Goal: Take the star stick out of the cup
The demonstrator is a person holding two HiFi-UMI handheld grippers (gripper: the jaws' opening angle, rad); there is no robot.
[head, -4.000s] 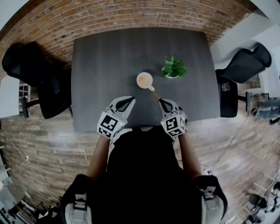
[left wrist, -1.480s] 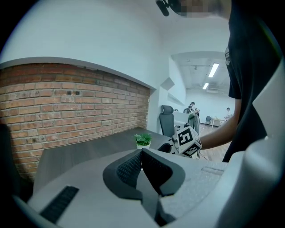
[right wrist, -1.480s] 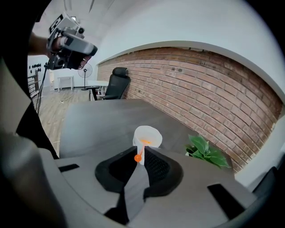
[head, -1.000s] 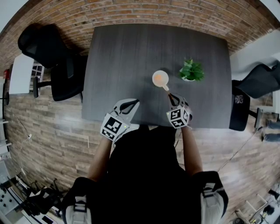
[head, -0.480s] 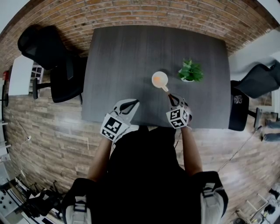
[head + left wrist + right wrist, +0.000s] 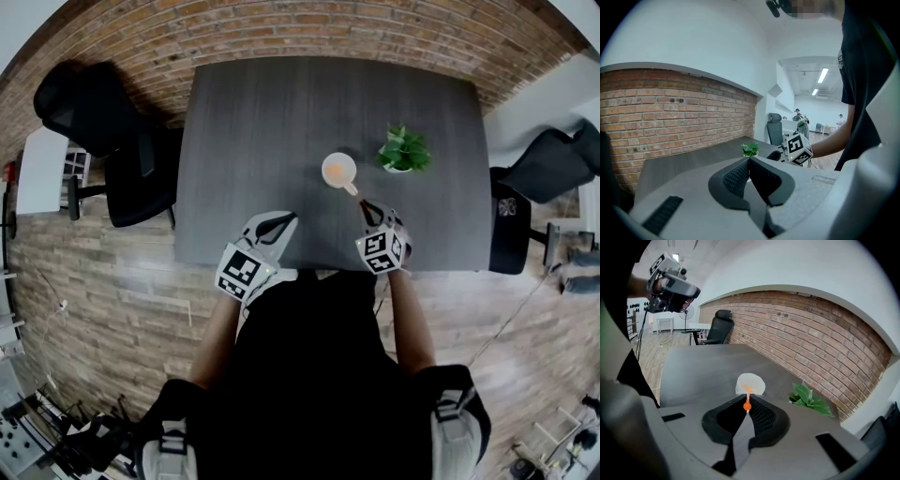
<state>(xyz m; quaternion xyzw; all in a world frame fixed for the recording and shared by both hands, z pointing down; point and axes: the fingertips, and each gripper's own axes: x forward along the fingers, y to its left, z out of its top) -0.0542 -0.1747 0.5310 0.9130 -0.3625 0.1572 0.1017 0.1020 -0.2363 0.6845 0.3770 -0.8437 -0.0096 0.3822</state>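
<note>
A white cup (image 6: 337,170) stands on the dark table (image 6: 253,122), right of the middle. The thin orange star stick (image 6: 353,191) leans out of the cup toward me. Its star end is inside the cup and hidden. In the right gripper view the stick (image 6: 747,395) runs from the cup (image 6: 750,383) down to my right gripper (image 6: 746,409). That gripper is shut on the stick's round orange end. My right gripper (image 6: 367,207) sits just before the cup. My left gripper (image 6: 284,219) hovers at the table's near edge, left of the cup. It (image 6: 749,161) is shut and holds nothing.
A small potted plant (image 6: 404,150) stands right of the cup, close to it. Black office chairs stand at the table's left (image 6: 103,122) and right (image 6: 544,169). A brick wall (image 6: 328,33) runs behind the far edge. The person's body fills the near side.
Only the head camera has shifted a little. Both grippers, the cup and the stick stay where they were.
</note>
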